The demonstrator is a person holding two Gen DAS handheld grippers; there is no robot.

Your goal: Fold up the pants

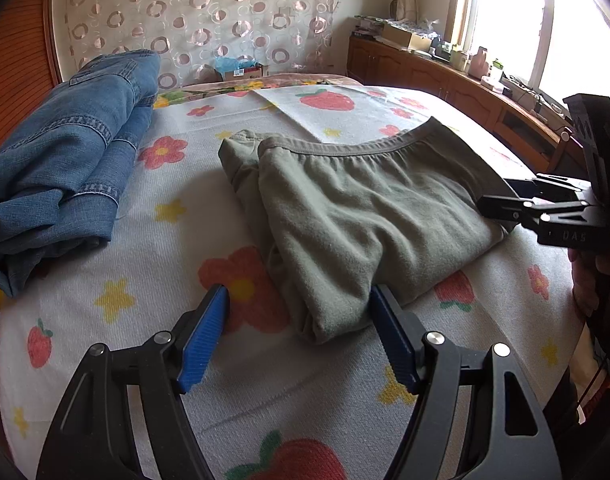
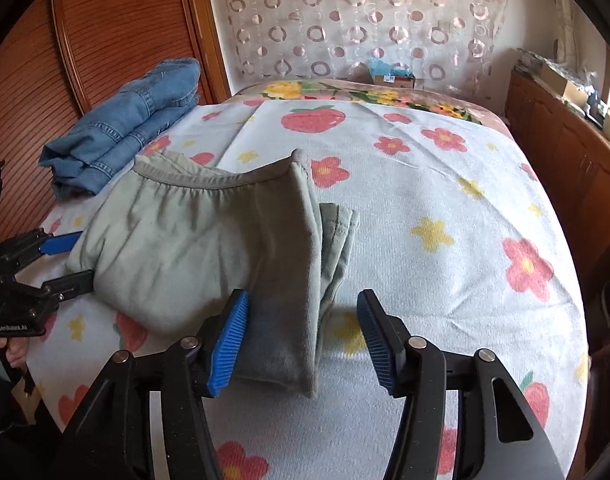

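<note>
Olive-green soft cotton pants [image 1: 365,216], folded into a thick bundle with the elastic waistband along its far edge, fill the centre of the left wrist view, lying on a white bedspread [image 1: 185,240] printed with red flowers, yellow stars and strawberries. At the bottom of this frame the left gripper [image 1: 299,308] has its 2 blue ribbed pads spread wide, the right-hand pad just touching the near folded corner of the pants and the other resting over bare bedspread; nothing is pinched between them. At the right edge, the right gripper [image 1: 505,200] reaches in sideways, its black fingers against the side of the bundle. A pile of folded blue denim jeans [image 1: 65,160] sits in the upper left, well apart from the green pants. In the right wrist view the same pants [image 2: 193,240] lie left of centre, with a narrower folded leg end running down toward the bottom middle. The right gripper [image 2: 303,316] at the bottom stands with its jaws wide apart, the left-hand pad touching that leg end and the other over bedspread [image 2: 445,200]. The left gripper [image 2: 71,258] enters at the left edge, its jaws parted beside the edge of the bundle. The jeans [image 2: 137,120] are in the upper left, beside a wooden slatted panel [image 2: 105,32].
</note>
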